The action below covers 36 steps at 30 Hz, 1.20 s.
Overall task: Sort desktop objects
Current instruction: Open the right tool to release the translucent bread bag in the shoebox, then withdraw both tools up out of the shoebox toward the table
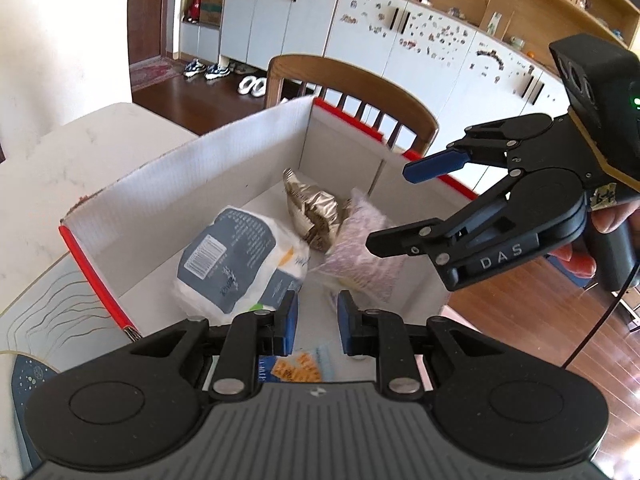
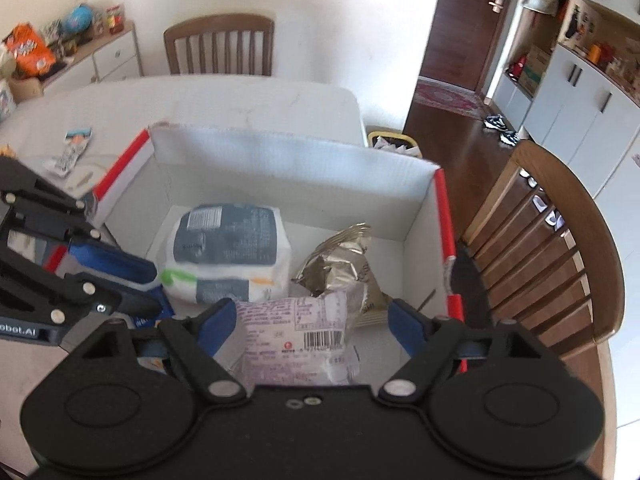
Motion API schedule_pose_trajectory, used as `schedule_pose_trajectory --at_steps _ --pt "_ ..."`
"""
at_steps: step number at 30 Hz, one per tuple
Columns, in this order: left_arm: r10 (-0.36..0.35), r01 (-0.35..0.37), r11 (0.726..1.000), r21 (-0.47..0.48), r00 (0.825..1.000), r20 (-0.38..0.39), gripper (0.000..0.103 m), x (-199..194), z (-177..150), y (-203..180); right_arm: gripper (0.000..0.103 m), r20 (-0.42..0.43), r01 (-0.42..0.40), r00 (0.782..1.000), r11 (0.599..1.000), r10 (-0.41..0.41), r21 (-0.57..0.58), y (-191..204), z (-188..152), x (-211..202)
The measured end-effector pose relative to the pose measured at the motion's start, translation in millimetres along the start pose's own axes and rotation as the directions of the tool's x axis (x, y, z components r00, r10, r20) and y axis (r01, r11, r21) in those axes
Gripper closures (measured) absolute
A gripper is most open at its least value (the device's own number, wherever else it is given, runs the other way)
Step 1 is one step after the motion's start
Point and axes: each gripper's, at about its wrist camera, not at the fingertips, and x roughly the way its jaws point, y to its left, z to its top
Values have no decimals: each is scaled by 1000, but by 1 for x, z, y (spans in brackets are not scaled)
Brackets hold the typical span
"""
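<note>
A white cardboard box (image 2: pixel 296 168) with red edges stood open on the pale table (image 2: pixel 224 96), and everything else is placed against it. Inside the box, against its floor, lay a blue-and-white tissue pack (image 2: pixel 228 248) with a barcode on its upper face. Beside that pack, toward the box's red-edged wall by the wooden chair (image 2: pixel 560 256), lay a crumpled gold foil snack bag (image 2: pixel 340 264). A pale pink plastic packet (image 2: pixel 292 340) printed with a barcode leaned on the gold bag at the box's near side.

The right gripper (image 2: pixel 316 320) hung over the near part of the box with its blue-padded jaws spread wide. The pink packet showed between them, but neither pad pressed on it; a gap was visible on each side. From the left wrist view the same right gripper (image 1: pixel 390 206) appeared above the packet, held in a person's hand (image 1: pixel 588 248).

The left gripper (image 1: pixel 317 314) hovered over the box's near edge, its blue pads drawn narrow with nothing between them.

Outside the box, a small printed packet (image 2: pixel 72 152) lay on the table beyond its red-edged left wall, and another wooden chair (image 2: pixel 220 46) stood past the table's far side.
</note>
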Motion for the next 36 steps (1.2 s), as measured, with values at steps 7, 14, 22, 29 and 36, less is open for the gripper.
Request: schedule_pose_trajectory --at_steps 7,14,22,29,36 --pt "-14 14 1000 0 999 40 83 -18 -3 -6 19 36 -21 999 998 18 67 3 -5 -21" --pt "-5 6 1000 -7 998 61 83 -33 -11 -6 17 57 -38 998 993 32 108 17 -11 -36" --pt "0 0 1000 3 997 77 83 -50 -22 -4 17 83 -33 996 992 23 124 35 -12 -50" --pt "-3 1 1000 25 995 95 83 -63 -30 -4 17 82 -18 997 990 7 140 49 -13 -56" --pt "-13 9 999 37 994 109 83 -75 -37 -1 16 87 -9 996 985 -6 172 60 -15 -60"
